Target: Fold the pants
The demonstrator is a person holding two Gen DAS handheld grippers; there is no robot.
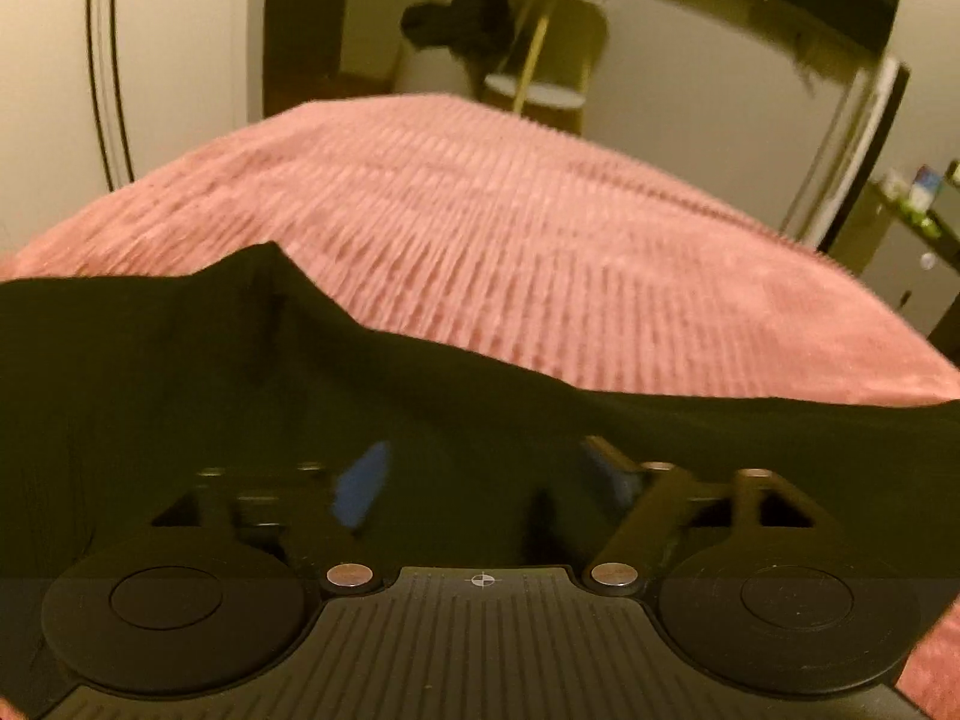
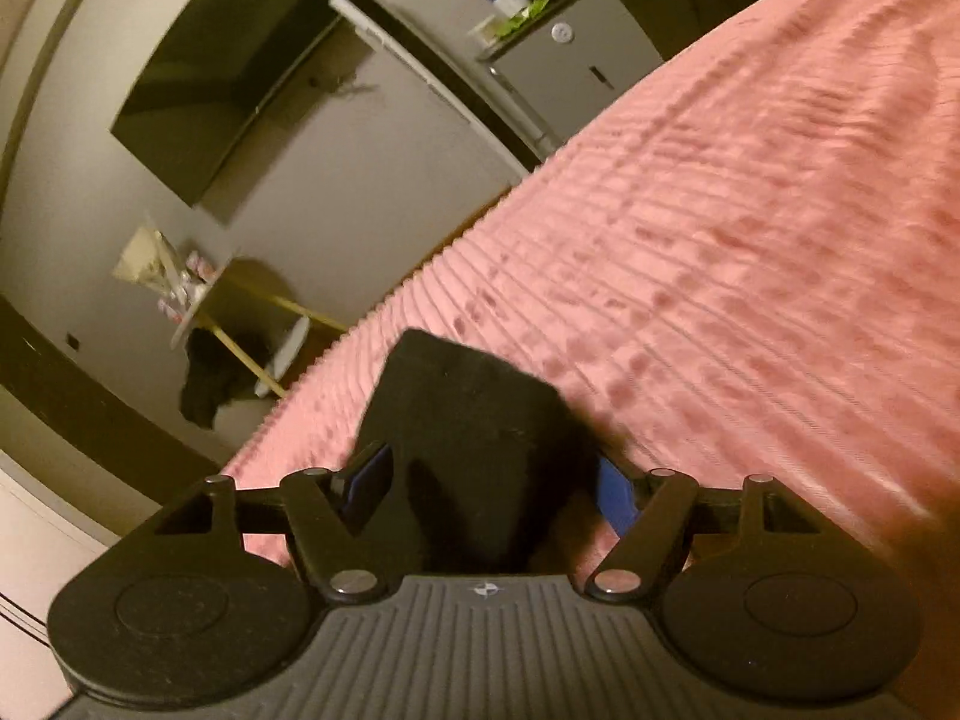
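Black pants lie on a pink ribbed bedspread and fill the lower part of the left wrist view, with a raised fold near the left. My left gripper hovers over this cloth with its blue pads wide apart and nothing pinched between them. In the right wrist view, a narrow end of the black pants rests on the bedspread. It reaches between the spread fingers of my right gripper, and the pads do not press on it.
Beyond the bed's far edge stands a small side table with gold legs, a dark garment beside it. A wall-mounted screen and a grey mini fridge line the wall. The bedspread stretches ahead of both grippers.
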